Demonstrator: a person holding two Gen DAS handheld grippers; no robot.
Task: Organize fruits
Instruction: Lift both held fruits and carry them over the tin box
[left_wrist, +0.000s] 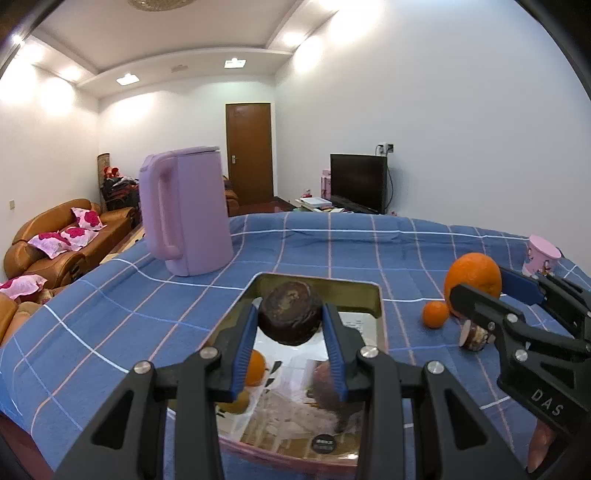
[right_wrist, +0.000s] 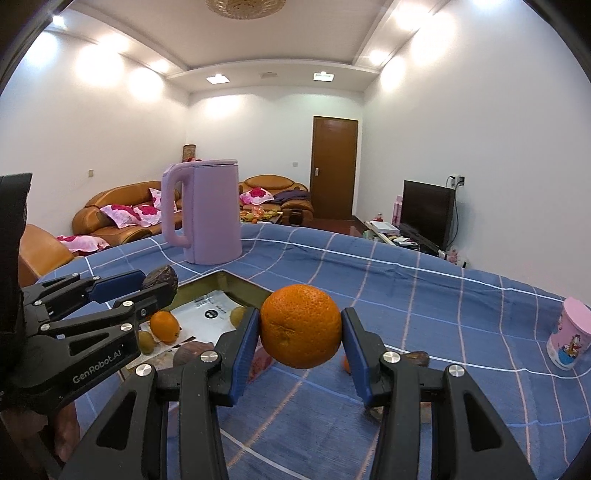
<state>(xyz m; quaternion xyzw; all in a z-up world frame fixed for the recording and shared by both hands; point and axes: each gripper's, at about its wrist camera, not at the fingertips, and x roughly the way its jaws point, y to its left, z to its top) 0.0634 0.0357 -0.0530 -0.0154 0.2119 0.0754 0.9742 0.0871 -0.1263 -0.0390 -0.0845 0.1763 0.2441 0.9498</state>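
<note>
Fruits first, from the left wrist view: the left gripper (left_wrist: 290, 325) points forward and a little downward, its 2 blue pads clamped on 1 dark brown, wrinkled fruit (left_wrist: 290, 314) held in the air above the far end of the mirrored tray (left_wrist: 380, 299). In the tray I count 1 small orange (left_wrist: 256, 367) beside the left finger, with reflections around it that I can't sort out. Off to the right, the right gripper (left_wrist: 480, 291) reaches in from the side with 1 big orange (left_wrist: 472, 282). On the blue checked cloth (left_wrist: 332, 258) lie 1 little orange (left_wrist: 436, 314) and 1 cut brown piece (left_wrist: 472, 336). 1 lilac kettle (left_wrist: 184, 210) stands behind the tray, 1 pink cup (left_wrist: 541, 256) at far right.

Over to the right wrist view: the right gripper (right_wrist: 301, 326) tilts slightly down, both pads pressed on the big orange (right_wrist: 301, 326), lifted over the cloth (right_wrist: 424, 295) just right of the tray (right_wrist: 236, 284). The left gripper (right_wrist: 147, 291) comes in from the left, gripping the dark fruit (right_wrist: 160, 282) over the tray. Inside the tray: 1 orange (right_wrist: 165, 325) and 2 greenish fruits (right_wrist: 147, 341).
</note>
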